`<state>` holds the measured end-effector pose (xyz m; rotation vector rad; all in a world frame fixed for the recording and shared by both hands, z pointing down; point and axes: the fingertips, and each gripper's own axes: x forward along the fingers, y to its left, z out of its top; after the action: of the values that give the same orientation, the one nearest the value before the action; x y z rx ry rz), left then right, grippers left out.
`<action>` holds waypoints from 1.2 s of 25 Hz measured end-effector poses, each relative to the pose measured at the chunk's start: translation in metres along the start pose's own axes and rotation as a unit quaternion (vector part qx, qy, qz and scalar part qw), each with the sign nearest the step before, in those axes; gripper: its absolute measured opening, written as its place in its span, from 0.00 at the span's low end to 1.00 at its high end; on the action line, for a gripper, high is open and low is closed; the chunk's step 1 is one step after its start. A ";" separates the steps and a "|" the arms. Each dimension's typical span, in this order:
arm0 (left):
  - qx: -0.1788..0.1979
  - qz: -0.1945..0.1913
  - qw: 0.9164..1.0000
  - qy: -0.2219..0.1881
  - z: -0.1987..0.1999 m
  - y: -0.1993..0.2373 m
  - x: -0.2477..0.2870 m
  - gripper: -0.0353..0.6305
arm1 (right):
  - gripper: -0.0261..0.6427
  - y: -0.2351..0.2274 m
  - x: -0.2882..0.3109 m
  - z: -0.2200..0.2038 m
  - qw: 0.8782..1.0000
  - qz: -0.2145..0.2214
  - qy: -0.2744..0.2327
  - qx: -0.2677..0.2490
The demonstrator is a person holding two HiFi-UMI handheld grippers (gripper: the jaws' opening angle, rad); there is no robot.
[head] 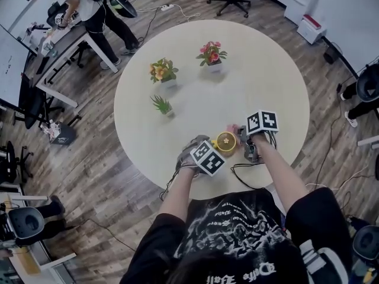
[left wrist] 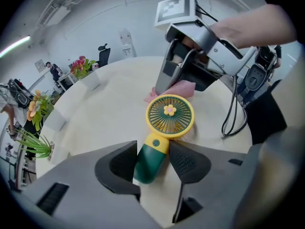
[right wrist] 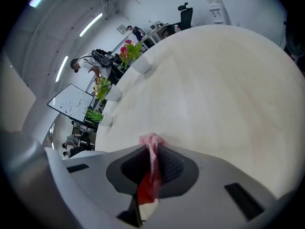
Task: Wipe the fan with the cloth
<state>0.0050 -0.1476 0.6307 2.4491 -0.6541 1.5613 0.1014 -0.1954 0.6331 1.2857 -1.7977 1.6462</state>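
The round table (head: pixel 177 64) carried three small potted plants (head: pixel 164 71) toward its far side. The task's things sat at the near edge, right in front of the person. The fan (left wrist: pixel 170 116) lay flat there, with its yellow head and grille facing up and its green handle pointing back toward the person. The pink cloth (left wrist: pixel 178 87) hung at the far rim of the fan's head. No view showed whether it touched the grille or only the table just behind it.

Judging from this, both pickups were done: the fan was steadied and the cloth was in hand and brought to the fan. The wiping itself looked barely begun or only about to start. Nothing showed how much of the grille, if any, had been covered, and the head, rim and handle all seemed left to do.

The left gripper (left wrist: pixel 152 163) stood partly open, its two pads set against either side of the fan's handle just below the yellow neck, pinning it to the table. The right gripper (right wrist: pixel 152 149) was nearly closed. It pinched a fold of cloth between its pads, and a small tuft stuck out past the tips.
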 end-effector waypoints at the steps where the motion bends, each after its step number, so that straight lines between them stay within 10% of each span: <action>1: -0.006 -0.001 1.000 0.002 0.000 -0.001 0.000 0.40 | 0.11 -0.001 -0.003 -0.002 1.000 -0.002 -0.012 0.001; 16: -0.140 0.030 0.990 0.006 -0.003 -0.002 -0.003 0.39 | 0.11 0.001 -0.034 -0.025 0.980 -0.069 -0.185 0.032; 30: -0.104 0.013 0.994 -0.032 -0.011 -0.020 -0.011 0.34 | 0.11 0.006 -0.030 -0.033 0.978 -0.080 -0.191 0.008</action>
<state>0.0006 -0.1222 0.6274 2.3525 -0.8185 1.3540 0.1020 -0.1546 0.6141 1.8035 -1.8282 1.3994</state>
